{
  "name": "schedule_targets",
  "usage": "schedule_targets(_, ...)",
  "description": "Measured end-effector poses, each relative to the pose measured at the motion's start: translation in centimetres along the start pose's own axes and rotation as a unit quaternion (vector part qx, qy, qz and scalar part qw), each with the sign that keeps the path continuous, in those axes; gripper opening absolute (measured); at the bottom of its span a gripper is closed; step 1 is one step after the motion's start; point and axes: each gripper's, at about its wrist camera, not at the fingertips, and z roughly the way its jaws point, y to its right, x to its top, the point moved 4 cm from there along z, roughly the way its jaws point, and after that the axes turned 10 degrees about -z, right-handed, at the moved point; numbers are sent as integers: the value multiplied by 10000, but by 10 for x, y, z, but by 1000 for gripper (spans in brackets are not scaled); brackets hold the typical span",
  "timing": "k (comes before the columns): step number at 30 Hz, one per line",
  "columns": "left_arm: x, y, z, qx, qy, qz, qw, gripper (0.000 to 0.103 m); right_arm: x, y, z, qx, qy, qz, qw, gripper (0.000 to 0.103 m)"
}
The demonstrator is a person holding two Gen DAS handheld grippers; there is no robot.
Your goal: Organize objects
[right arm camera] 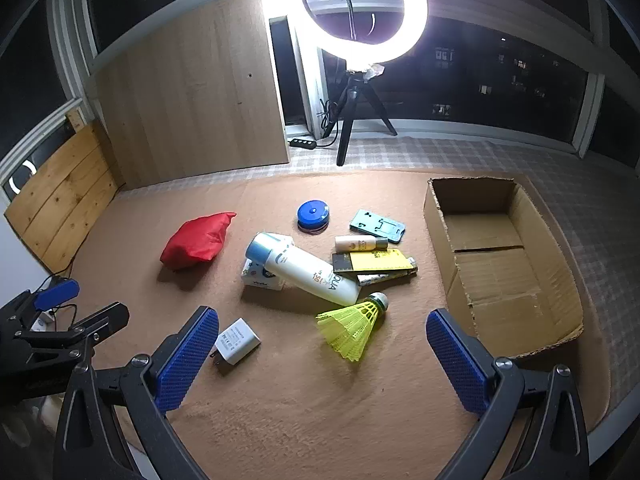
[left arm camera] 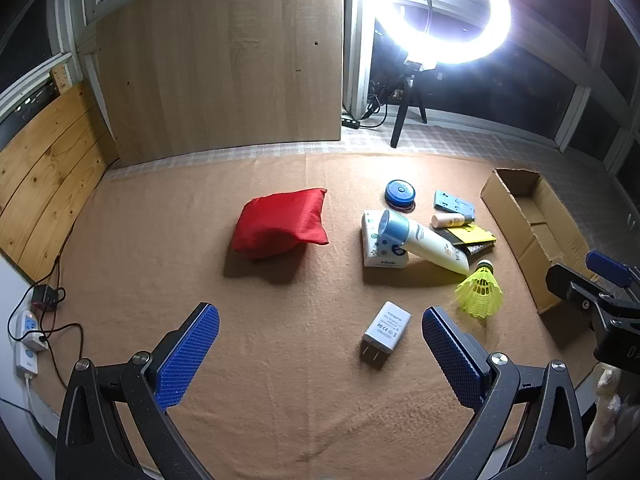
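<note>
Both tongs, left (left arm camera: pixel 320 354) & right (right arm camera: pixel 322 356), are held wide apart w/ nothing gripped; small white plastic charger (left arm camera: pixel 386 327) is seen below.

Both cams ride on the grippers and look forward and steeply down along their own blue jaws at the tan mat (left arm camera: pixel 280 360), from fairly close up. Left view sits further left, so the cardboard box (left arm camera: pixel 532 232) hugs its right edge. Right view has that box (right arm camera: pixel 500 256) much fuller. Both share the white charger (left arm camera: pixel 386 326) (right arm camera: pixel 236 340), yellow shuttlecock (left arm camera: pixel 480 290) (right arm camera: pixel 352 326) and ring light (left arm camera: pixel 440 12) (right arm camera: pixel 356 8).
</note>
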Motion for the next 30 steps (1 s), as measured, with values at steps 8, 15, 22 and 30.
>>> schedule_targets(8,0,5,-1,-13,15,66,10000,103,0,-2,2,109,-21,-30,9999,103)
schedule_targets(15,0,5,-1,-6,16,61,10000,103,-1,-3,5,178,-57,-18,9998,103)
schedule_targets(22,-1,6,-1,-6,22,69,10000,103,0,-5,5,205,-58,-69,9997,103)
schedule_targets(30,0,6,-1,13,24,60,10000,103,0,-6,6,215,-58,-89,9997,103)
